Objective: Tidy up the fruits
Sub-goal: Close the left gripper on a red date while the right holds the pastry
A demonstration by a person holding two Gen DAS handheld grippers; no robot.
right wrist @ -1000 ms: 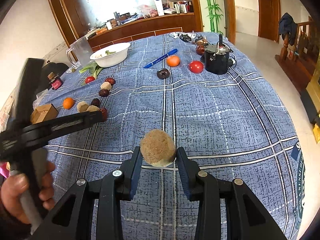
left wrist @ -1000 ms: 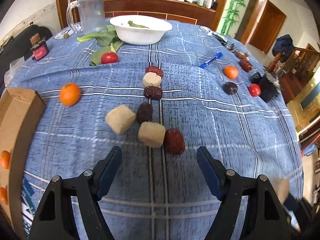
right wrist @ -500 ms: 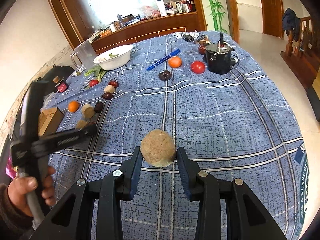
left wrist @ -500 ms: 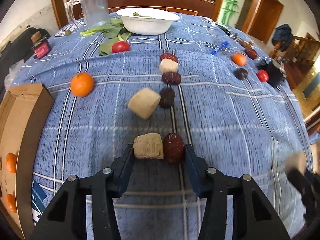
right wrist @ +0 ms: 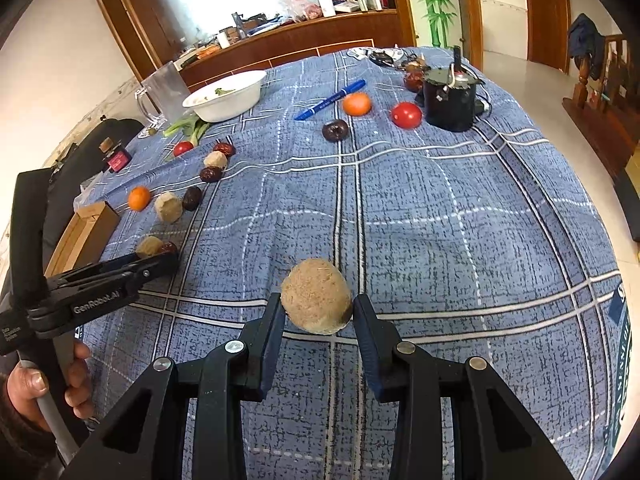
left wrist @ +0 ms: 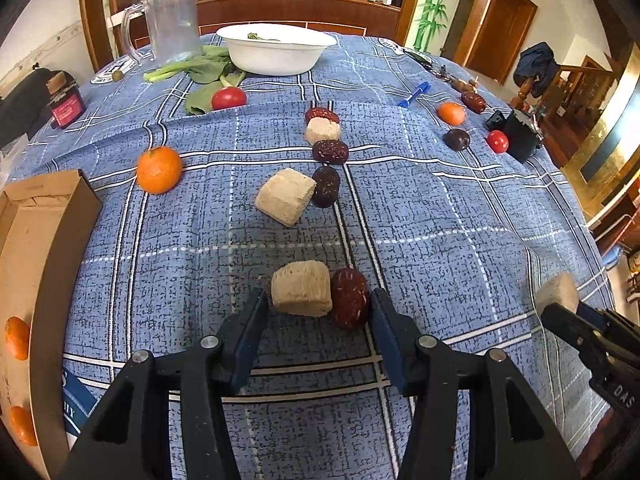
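My left gripper (left wrist: 318,308) is closed around a tan block (left wrist: 302,294) and a dark red date (left wrist: 350,297) lying side by side on the blue cloth; both pads touch them. A line of further dates and tan blocks (left wrist: 285,196) runs away behind them. My right gripper (right wrist: 318,314) is shut on a round tan fibrous piece (right wrist: 316,296) and holds it above the cloth. It also shows at the right edge of the left wrist view (left wrist: 558,292). The left gripper shows at the left of the right wrist view (right wrist: 160,258).
A cardboard box (left wrist: 36,264) with oranges stands at the left. A loose orange (left wrist: 159,169), tomatoes (left wrist: 229,98), a white bowl (left wrist: 276,53), a glass jug (left wrist: 170,24), greens, a blue pen (right wrist: 330,99) and a black pot (right wrist: 450,98) lie farther back.
My left gripper has come down and closed in around the nearest tan block and date. My right gripper still holds the round tan piece, almost unmoved.
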